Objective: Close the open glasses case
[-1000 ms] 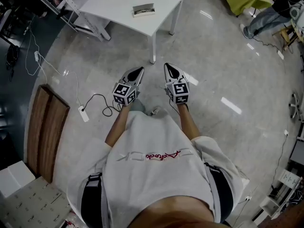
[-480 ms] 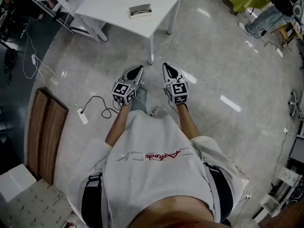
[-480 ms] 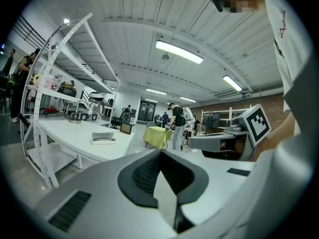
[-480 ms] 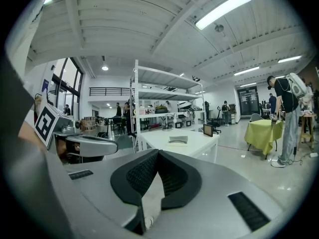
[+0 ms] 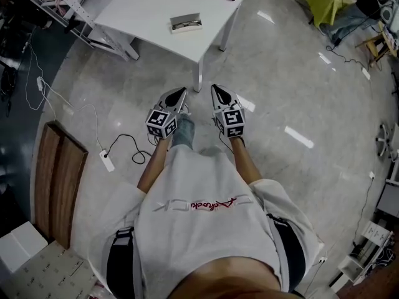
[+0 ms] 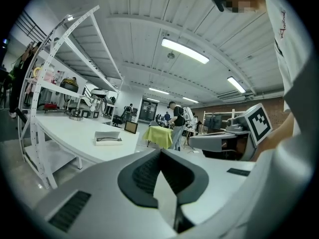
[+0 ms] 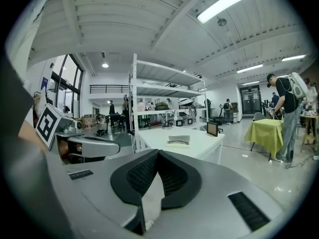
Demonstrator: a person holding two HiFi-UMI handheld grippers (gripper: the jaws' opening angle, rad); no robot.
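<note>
**Ana:** Two gripper views and one from the head. What stays unclear?

**Ben:** Mostly the glasses case [image 5: 186, 22]. It lies on the white desk [image 5: 143, 8], well apart from both grippers, and it is small in every view. From the left gripper view it looks open, with something dark inside, but I can't tell more. The desk's far side is cut off at the top edge of the head view. The marker cubes [image 5: 163, 122] hide the hands.

**Ana:** And the jaws?

**Ben:** On the left gripper [image 6: 160, 151] the jaws are pressed together with nothing between them. The right gripper [image 7: 158, 153] is the same, tips meeting and empty.

**Ana:** Pose?

**Ben:** Both grippers are held side by side in front of the chest, on bent forearms [image 5: 153, 167]. They are over the floor [image 5: 280, 73], near the desk's corner leg [image 5: 201, 73]. They point toward the desk, dipped slightly.
</note>
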